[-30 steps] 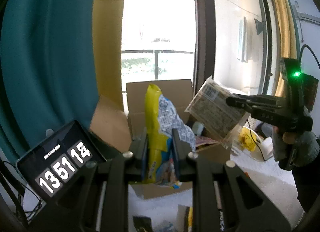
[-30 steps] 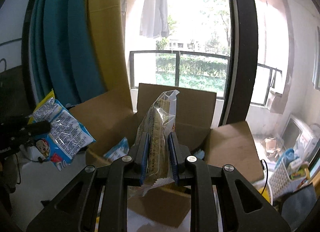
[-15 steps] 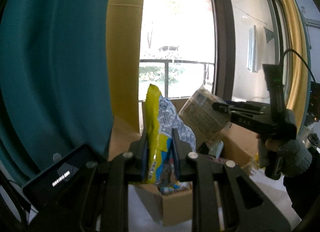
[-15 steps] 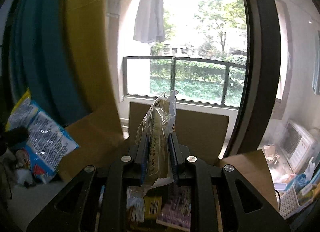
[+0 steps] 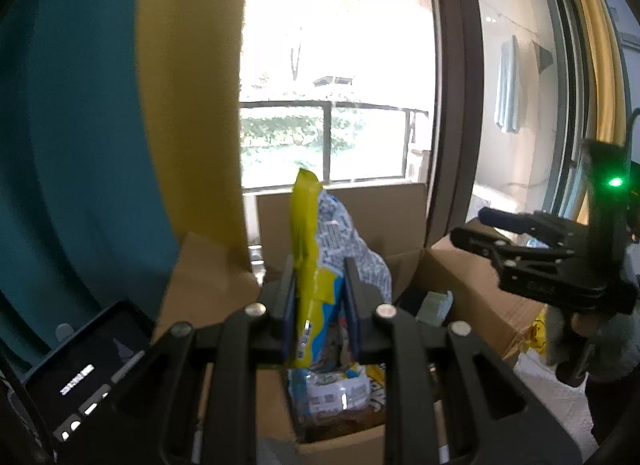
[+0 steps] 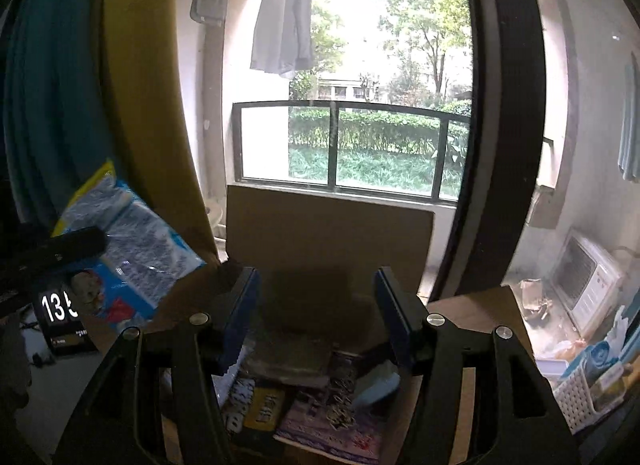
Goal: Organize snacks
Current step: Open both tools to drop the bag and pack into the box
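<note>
My left gripper (image 5: 319,307) is shut on a yellow, blue and white snack bag (image 5: 320,249) and holds it upright over the open cardboard box (image 5: 336,445). The bag also shows at the left of the right wrist view (image 6: 128,241). My right gripper (image 6: 316,317) is open and empty above the same box (image 6: 328,233); it shows at the right of the left wrist view (image 5: 480,233). A clear-wrapped brown snack pack (image 6: 288,357) lies in the box below the open jaws, among several other snack packets (image 6: 332,413).
The box flaps stand open: a tall back flap (image 5: 384,217) and side flaps (image 6: 476,313). A phone timer (image 5: 84,373) sits at the left. Curtains (image 5: 80,145) and a window frame (image 6: 500,125) lie behind. A white basket (image 6: 580,397) is at the right.
My right gripper has opened and let go of the clear snack pack, which now lies in the box. Both grippers have moved closer over the box.
</note>
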The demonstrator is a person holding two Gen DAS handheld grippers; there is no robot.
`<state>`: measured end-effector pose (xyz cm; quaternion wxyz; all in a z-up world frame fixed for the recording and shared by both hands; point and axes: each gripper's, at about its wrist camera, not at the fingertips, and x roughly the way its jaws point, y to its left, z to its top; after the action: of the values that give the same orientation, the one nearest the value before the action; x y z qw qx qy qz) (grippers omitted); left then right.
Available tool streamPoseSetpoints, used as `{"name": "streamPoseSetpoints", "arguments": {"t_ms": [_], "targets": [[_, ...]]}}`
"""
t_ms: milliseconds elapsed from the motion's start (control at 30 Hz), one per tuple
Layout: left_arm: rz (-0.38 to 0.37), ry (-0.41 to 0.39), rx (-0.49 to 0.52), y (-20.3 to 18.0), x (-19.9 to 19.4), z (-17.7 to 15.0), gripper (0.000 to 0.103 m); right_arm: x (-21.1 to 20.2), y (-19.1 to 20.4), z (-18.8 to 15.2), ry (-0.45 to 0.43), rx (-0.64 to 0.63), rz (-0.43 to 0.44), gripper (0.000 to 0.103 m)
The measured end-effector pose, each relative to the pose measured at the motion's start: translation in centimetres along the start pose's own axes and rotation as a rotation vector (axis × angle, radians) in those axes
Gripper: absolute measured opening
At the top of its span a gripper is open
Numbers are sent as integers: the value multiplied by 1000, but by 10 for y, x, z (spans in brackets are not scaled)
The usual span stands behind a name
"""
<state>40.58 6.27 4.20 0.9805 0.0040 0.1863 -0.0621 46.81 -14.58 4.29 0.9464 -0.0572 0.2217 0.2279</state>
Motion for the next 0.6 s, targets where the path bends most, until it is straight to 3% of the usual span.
{"name": "streamPoseSetpoints", "arguments": {"t_ms": [167,267,333,400,600], "targets": [[-18,32,-9,-10,20,6,23,-15,-10,-5,-5,6,-9,63],[-49,55,-26,-17,26,9,32,-21,-20,-8,-10,22,-18,63],[-74,54,-33,-23,26,11,59,-25,-25,-10,-12,29,-23,63],[-80,42,-37,-27,22,13,68,-30,-28,-12,-16,34,-29,63],[-73,35,-30,-38,6,15,68,-43,-27,-19,-9,38,-27,63]]}}
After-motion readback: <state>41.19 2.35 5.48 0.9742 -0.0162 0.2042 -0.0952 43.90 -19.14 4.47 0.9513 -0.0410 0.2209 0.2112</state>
